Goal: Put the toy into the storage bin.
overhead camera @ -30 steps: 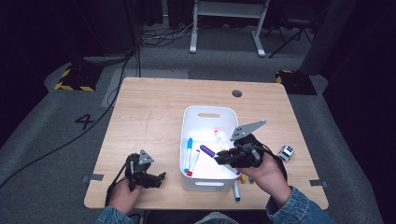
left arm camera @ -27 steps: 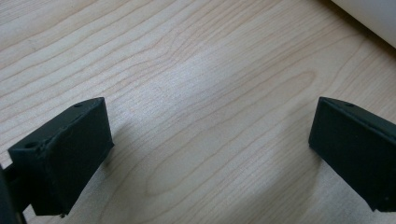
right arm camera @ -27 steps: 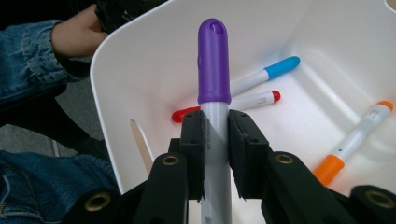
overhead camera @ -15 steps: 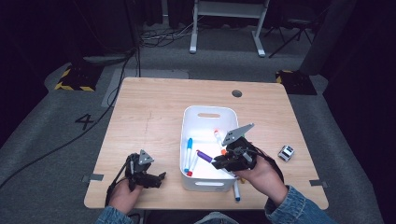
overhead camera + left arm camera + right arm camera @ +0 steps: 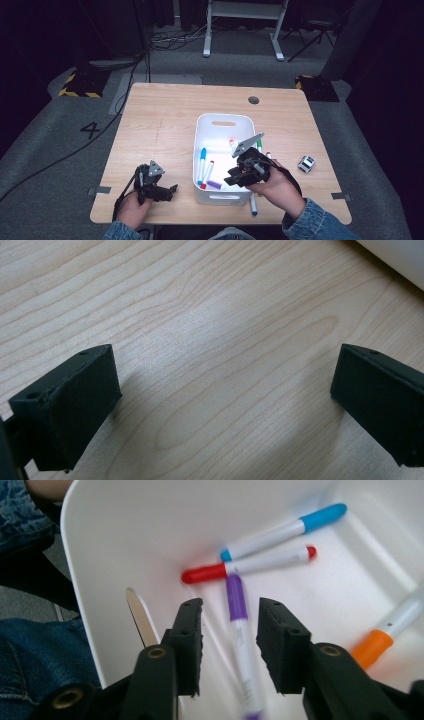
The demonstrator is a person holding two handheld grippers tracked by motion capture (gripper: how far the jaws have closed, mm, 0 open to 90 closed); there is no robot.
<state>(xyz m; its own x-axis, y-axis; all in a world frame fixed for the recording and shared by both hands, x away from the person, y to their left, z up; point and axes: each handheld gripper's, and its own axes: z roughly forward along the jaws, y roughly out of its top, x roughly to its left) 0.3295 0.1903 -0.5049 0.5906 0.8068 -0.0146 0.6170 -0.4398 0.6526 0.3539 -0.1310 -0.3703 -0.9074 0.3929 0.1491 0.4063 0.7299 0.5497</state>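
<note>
From the high view, a wooden desk (image 5: 165, 115) holds a white bin (image 5: 223, 125) with pens inside. The right hand-held gripper (image 5: 234, 179) sits over the near end of the bin, held by the right hand (image 5: 277, 187) in a blue denim sleeve. A purple pen (image 5: 214, 184) lies on the bin floor just by its tip. A blue pen (image 5: 201, 165) and a red pen (image 5: 206, 173) lie side by side near it. Another pen (image 5: 253, 204) lies on the desk just beside the bin's near right corner, partly under the hand. A small black and white thing (image 5: 306, 163) sits on the desk to the right, well apart from the bin. The left hand-held gripper (image 5: 167, 192) rests low by the near left part of the desk, away from the bin. In the left gripper view, the left hand-held gripper (image 5: 225, 405) is spread wide with only bare wood between its jaws. In the right gripper view, the right hand-held gripper (image 5: 229, 640) has just been opening, and the purple pen (image 5: 240, 635) lies loose between the jaws, with a gap on each side. The red pen (image 5: 250, 564) and blue pen (image 5: 285, 530) lie just past it, and an orange pen (image 5: 387, 635) lies off to the right.
</note>
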